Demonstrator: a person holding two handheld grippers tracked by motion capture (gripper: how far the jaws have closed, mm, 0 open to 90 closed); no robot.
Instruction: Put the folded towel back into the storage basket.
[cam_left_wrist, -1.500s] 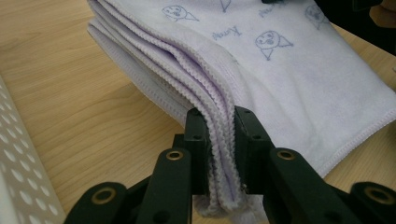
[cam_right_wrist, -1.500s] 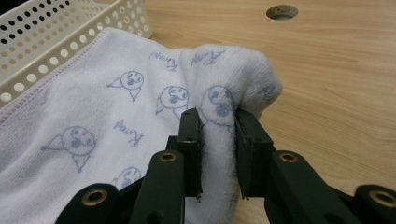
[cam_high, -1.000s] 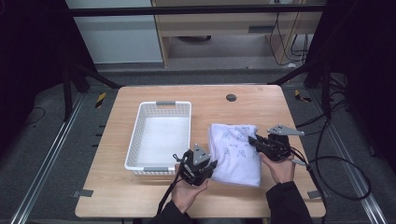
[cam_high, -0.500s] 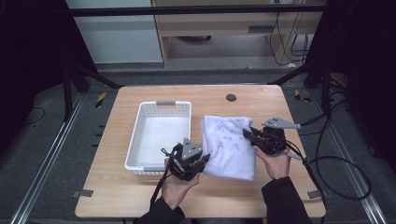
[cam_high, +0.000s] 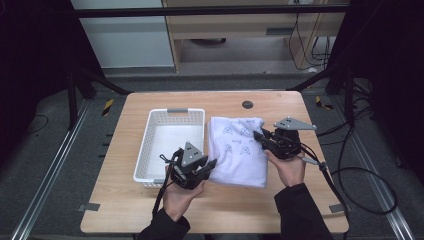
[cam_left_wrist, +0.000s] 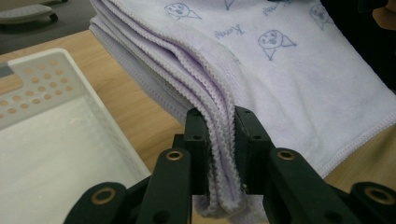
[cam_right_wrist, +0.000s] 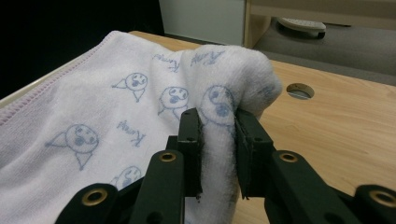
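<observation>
Both grippers are pinching a folded towel (cam_high: 237, 150) lying on the table (cam_high: 300, 210) beside a white basket (cam_high: 170, 145).

The left gripper (cam_left_wrist: 219, 154) is clamping the stacked hems; the right gripper (cam_right_wrist: 217, 154) is squeezing a bunched fold. The gripper views are showing blue cartoon faces and cursive script, seemingly "Kumy", illegible from above.

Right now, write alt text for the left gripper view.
The left gripper pinches the stacked hemmed edges of a folded pale lilac towel printed with small blue faces. A white perforated basket sits to the left on the wooden table.
</observation>
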